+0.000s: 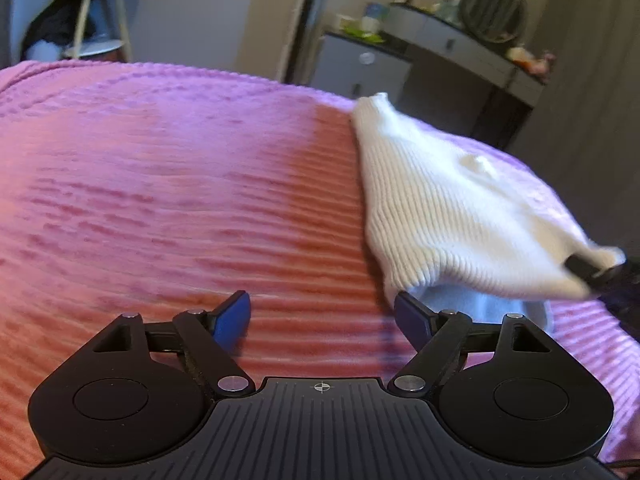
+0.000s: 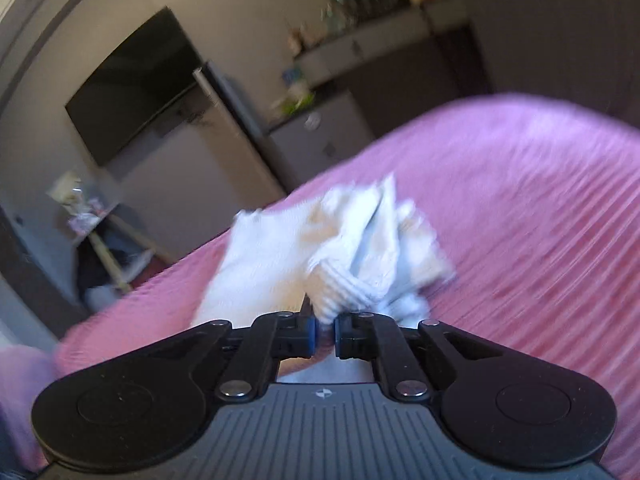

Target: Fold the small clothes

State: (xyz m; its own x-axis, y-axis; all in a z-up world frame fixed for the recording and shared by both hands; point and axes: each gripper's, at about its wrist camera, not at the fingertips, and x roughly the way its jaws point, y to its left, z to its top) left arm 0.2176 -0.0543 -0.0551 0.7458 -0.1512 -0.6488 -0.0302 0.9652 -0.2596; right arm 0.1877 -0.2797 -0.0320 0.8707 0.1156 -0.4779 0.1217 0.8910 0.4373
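One right gripper pinches white garment (left view hides grip).

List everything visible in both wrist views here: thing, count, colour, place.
garment: one, white ribbed knit, on the bedspread, near edge lifted
bedspread: one, pink ribbed, covering the bed
side table: one, pale, behind the bed
dresser: one, grey, against the far wall, cluttered top
mirror: one, round, on the dresser
screen: one, black, on the wall
left gripper: one, black with blue pads, open, above the bedspread
right gripper: one, black, shut on the garment's edge
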